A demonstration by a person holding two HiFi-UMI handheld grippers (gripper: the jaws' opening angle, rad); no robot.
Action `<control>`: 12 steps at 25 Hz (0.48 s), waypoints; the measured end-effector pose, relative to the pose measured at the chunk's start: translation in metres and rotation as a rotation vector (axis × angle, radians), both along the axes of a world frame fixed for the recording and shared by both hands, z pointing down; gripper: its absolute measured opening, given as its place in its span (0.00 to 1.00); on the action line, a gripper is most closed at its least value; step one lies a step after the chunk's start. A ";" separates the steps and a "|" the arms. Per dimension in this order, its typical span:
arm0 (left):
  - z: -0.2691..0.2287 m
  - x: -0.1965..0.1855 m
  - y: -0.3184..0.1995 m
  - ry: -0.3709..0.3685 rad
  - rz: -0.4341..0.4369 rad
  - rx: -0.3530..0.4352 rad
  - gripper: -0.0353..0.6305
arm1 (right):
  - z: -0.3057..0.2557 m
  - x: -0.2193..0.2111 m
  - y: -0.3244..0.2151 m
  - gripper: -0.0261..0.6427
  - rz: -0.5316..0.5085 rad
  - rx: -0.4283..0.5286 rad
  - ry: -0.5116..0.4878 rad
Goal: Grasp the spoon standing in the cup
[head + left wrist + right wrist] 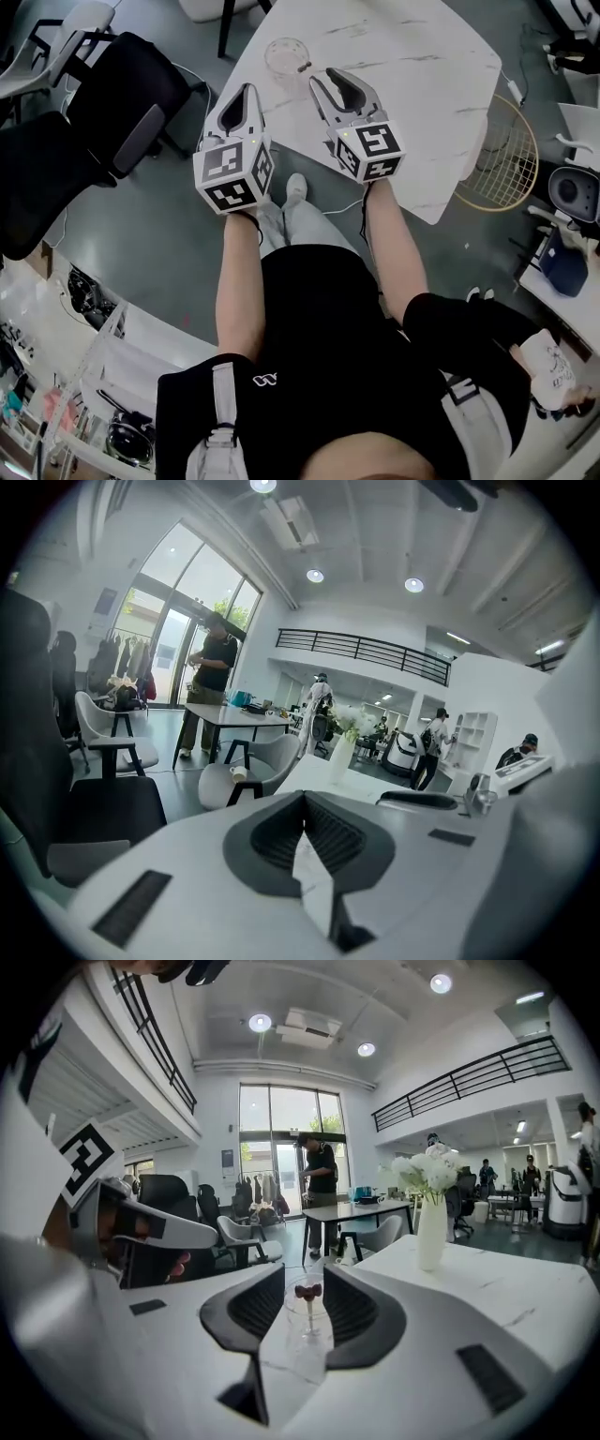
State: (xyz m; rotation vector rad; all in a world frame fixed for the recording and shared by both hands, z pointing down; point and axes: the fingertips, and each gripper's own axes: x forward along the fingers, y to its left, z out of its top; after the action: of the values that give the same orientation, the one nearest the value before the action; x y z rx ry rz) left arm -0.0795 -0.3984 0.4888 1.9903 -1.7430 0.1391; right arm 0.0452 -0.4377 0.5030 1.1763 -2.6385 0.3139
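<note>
Right gripper view carries the useful line: the right gripper (305, 1275) has its jaws spread wide with nothing pressed between the pads, and the clear cup (307, 1333) sits framed in the gap at twelve o'clock, beyond the fingertips and not touching them. The spoon (308, 1294) stands upright in that cup, its dark reddish end poking above the rim, roughly centred between the two pads. From the head view the cup (284, 53) rests near the edge of the white marble table (422, 84), at about eleven o'clock from the right gripper (325, 79), close but apart. The left gripper (247, 91) hangs at about seven o'clock from the cup with its jaws closed to a point and empty. The step in hand looks like the final approach. To do it well, I judge the right gripper should come in above the rim so the pads bracket only the spoon's upper end, staying centred, since the glass looks light and a brushed wall could tip it. Closing should be gentle and square to the thin stem. The white vase (431, 1232) at two o'clock stands well clear.
</note>
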 end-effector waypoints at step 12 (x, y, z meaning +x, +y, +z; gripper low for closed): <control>0.022 -0.014 -0.007 0.031 -0.002 -0.042 0.07 | 0.044 -0.023 -0.025 0.30 -0.022 -0.067 0.050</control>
State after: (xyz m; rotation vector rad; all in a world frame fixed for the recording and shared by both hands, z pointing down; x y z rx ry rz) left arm -0.0937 -0.4050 0.5104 1.9510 -1.7086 0.1431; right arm 0.0220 -0.4631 0.5469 1.1191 -2.5751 0.3609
